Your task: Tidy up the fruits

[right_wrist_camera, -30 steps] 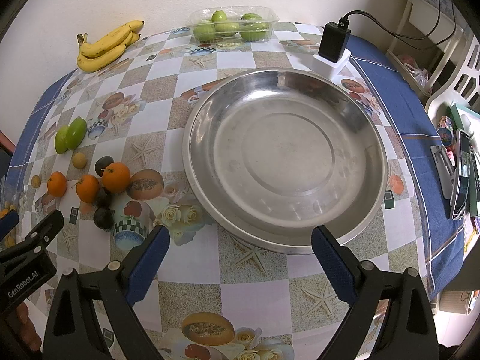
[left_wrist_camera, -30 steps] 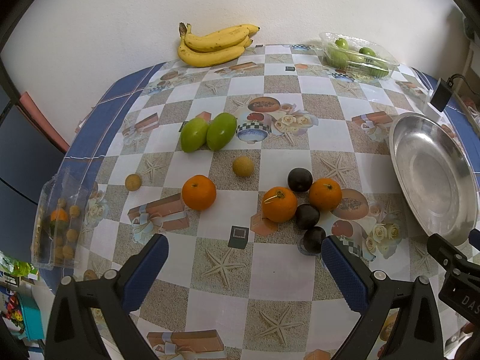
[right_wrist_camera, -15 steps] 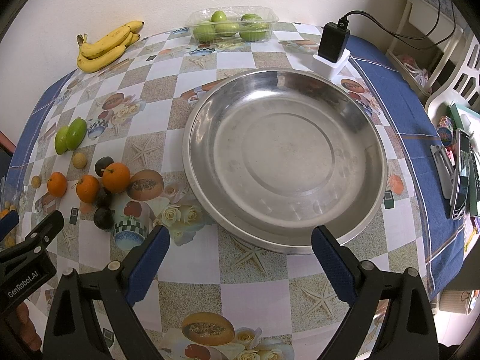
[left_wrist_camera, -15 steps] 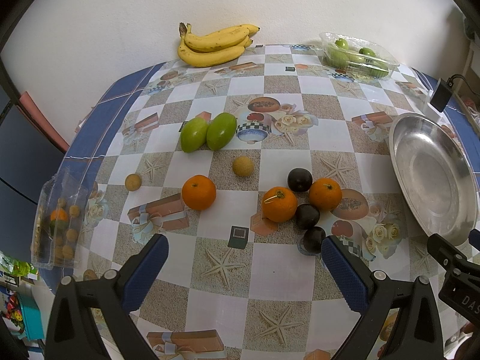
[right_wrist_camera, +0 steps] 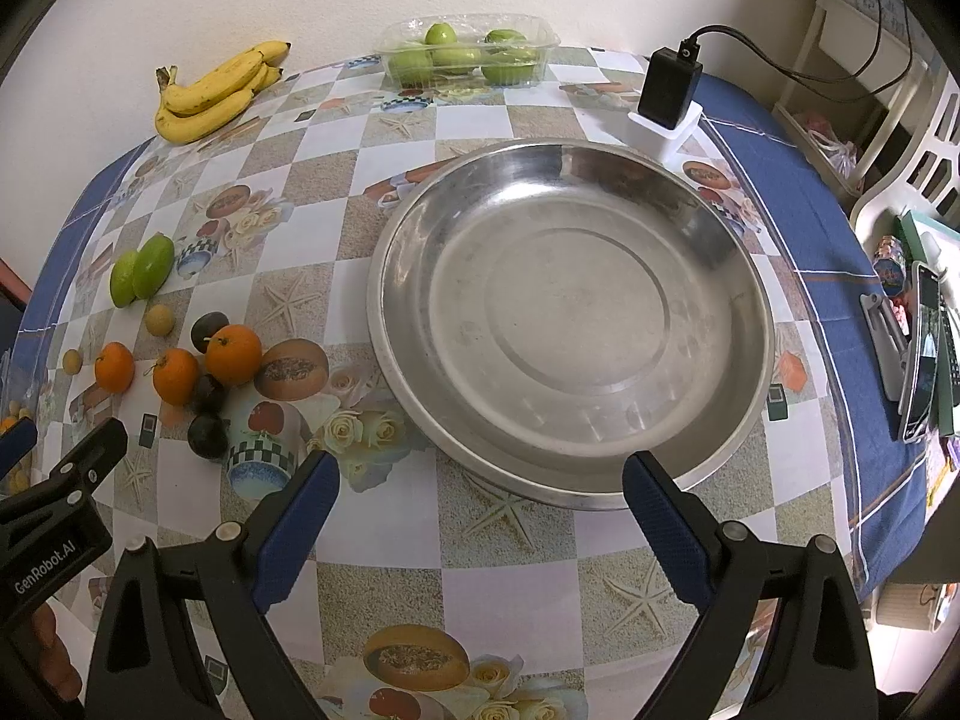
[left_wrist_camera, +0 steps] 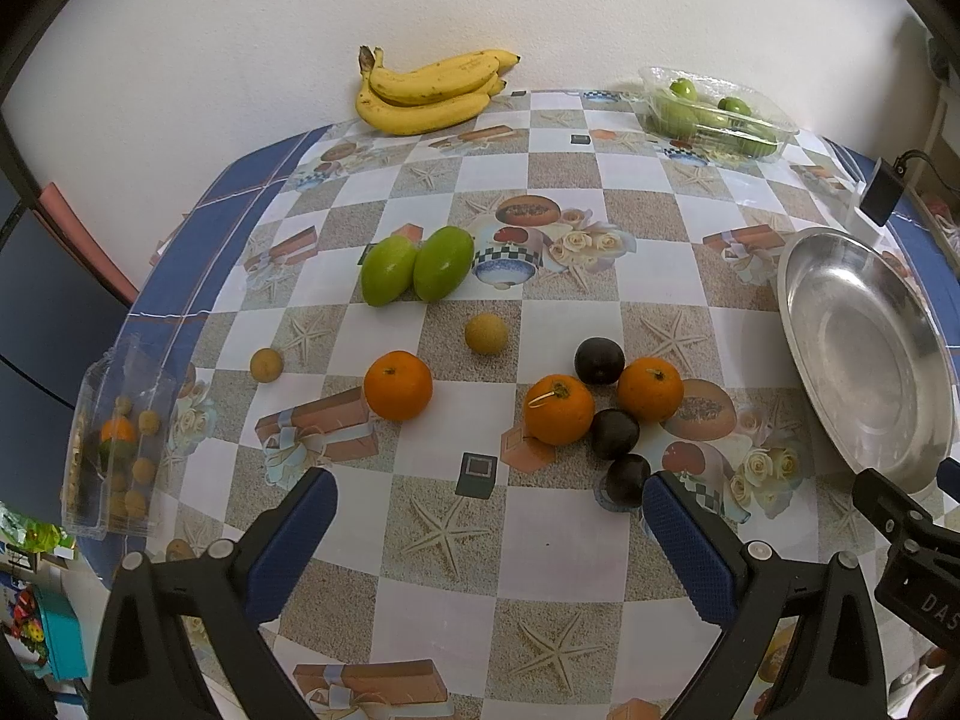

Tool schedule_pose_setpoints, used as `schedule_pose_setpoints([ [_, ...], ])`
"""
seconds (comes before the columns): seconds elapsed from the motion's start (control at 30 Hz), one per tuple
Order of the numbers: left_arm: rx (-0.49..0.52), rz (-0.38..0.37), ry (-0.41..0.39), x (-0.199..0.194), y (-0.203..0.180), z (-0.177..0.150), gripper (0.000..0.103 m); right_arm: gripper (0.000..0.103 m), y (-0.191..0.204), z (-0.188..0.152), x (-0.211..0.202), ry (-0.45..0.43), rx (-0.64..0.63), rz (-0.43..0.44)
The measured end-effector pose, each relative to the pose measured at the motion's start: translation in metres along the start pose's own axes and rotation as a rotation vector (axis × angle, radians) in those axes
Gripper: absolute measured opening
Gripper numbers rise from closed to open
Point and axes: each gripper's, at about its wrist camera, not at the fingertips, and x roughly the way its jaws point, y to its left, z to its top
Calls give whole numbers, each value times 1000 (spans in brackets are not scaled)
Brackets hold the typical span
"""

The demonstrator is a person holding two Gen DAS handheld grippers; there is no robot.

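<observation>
Loose fruit lies on the checkered tablecloth: three oranges, one apart (left_wrist_camera: 398, 384) and two (left_wrist_camera: 558, 408) (left_wrist_camera: 650, 389) among three dark plums (left_wrist_camera: 599, 361), two green mangoes (left_wrist_camera: 416, 263) and two small yellow fruits (left_wrist_camera: 485, 333). A large empty steel bowl (right_wrist_camera: 570, 276) stands to their right. My left gripper (left_wrist_camera: 489, 507) is open and empty above the table's near side, short of the fruit. My right gripper (right_wrist_camera: 480, 489) is open and empty, just before the bowl's near rim.
A banana bunch (left_wrist_camera: 432, 93) and a clear tray of green fruit (left_wrist_camera: 714, 111) sit at the back by the wall. A clear box of small fruit (left_wrist_camera: 117, 438) is at the left edge. A black charger (right_wrist_camera: 669, 87) stands behind the bowl. A phone (right_wrist_camera: 924, 354) lies right.
</observation>
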Motion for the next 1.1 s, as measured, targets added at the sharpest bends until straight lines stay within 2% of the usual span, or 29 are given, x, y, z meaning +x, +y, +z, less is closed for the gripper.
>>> schedule_pose_setpoints([
  [0.23, 0, -26, -5, -2, -2, 2, 103, 96, 2, 0, 0, -1, -8, -1],
  [0.4, -22, -66, -18, -6, 6, 4, 103, 96, 10, 1, -7, -39, -43, 22],
  [0.77, -102, -118, -71, -15, 53, 24, 103, 96, 52, 15, -26, -99, -124, 177],
  [1.1, -86, -112, -70, -3, 80, 34, 103, 96, 85, 26, -16, -58, -168, 247],
])
